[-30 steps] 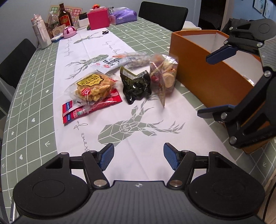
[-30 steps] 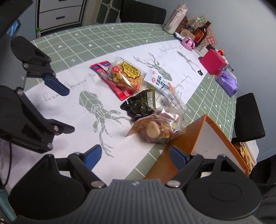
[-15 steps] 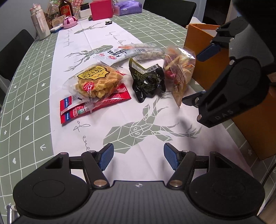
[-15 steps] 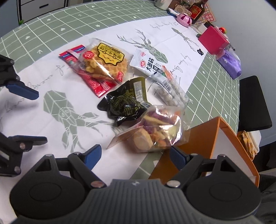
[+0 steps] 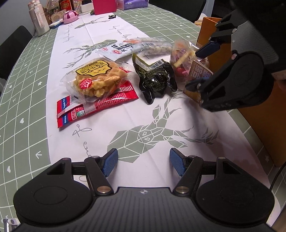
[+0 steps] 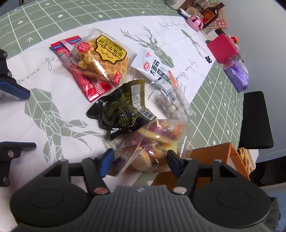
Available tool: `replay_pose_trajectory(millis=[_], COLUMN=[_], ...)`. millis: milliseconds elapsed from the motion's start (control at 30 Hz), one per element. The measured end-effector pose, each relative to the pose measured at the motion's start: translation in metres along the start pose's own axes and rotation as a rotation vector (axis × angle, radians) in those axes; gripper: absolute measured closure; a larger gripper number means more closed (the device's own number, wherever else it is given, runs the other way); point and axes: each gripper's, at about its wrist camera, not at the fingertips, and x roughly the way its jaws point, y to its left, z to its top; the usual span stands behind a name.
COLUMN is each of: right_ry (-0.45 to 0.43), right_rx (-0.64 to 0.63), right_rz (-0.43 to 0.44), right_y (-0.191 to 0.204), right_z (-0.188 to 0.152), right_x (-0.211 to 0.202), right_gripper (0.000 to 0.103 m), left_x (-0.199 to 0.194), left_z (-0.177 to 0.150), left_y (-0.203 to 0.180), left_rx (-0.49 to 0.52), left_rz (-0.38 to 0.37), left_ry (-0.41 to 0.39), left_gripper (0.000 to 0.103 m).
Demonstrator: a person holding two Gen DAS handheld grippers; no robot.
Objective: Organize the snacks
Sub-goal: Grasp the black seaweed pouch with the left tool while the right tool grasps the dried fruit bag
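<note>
On the left of the white deer-print runner (image 5: 125, 114), red sachets (image 5: 93, 108) lie flat with a clear waffle packet (image 5: 96, 78) resting on top of them. Just right of those sits a crumpled black-and-green foil pouch (image 5: 157, 82), and beyond it a white packet with red logo (image 5: 119, 50) lies touching a long clear bag of pale round sweets (image 5: 155, 49). Further right, the clear bag of mixed dried fruit chips (image 6: 153, 142) stands against the orange cardboard box (image 5: 264, 125) at the runner's edge.

The left claw (image 5: 143, 161) hovers over bare runner with its blue pads spread and nothing between them, well apart from the snacks.

The right claw (image 6: 138, 161) reaches down at the chip bag: its jaws are closing, with the lower end of the bag between the two blue pads. In the right wrist view the pads sit at the bag's edges, but whether they press it yet cannot be told; the bag's bottom rests on the worktop (image 5: 26, 75).

At the far end of the green checked worktop stand a pink box (image 6: 223, 48), a purple tissue pack (image 6: 237, 75), and a dark bottle (image 6: 210, 13).
</note>
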Motion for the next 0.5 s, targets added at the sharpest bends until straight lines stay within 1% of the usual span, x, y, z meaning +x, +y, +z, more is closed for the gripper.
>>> replay_pose_trajectory(millis=[100, 200, 433, 500], right_ry=[-0.017, -0.034, -0.08, -0.083], right_rx=[0.008, 0.027, 0.032, 0.027], right_rz=[0.022, 0.064, 0.279, 0.313], right_y=[-0.001, 0.002, 0.015, 0.017], right_z=[0.0, 0.001, 0.001, 0.0], right_x=[-0.005, -0.013, -0.037, -0.041], right_gripper=[0.056, 0.058, 0.059, 0.059], left_x=[0.0, -0.001, -0.011, -0.014], left_z=[0.0, -0.002, -0.007, -0.009], left_y=[0.001, 0.001, 0.0, -0.001], left_rx=[-0.002, 0.006, 0.059, 0.083], left_rz=[0.002, 0.005, -0.014, -0.02], left_ry=[0.002, 0.004, -0.005, -0.012], left_gripper=[0.025, 0.025, 0.025, 0.025])
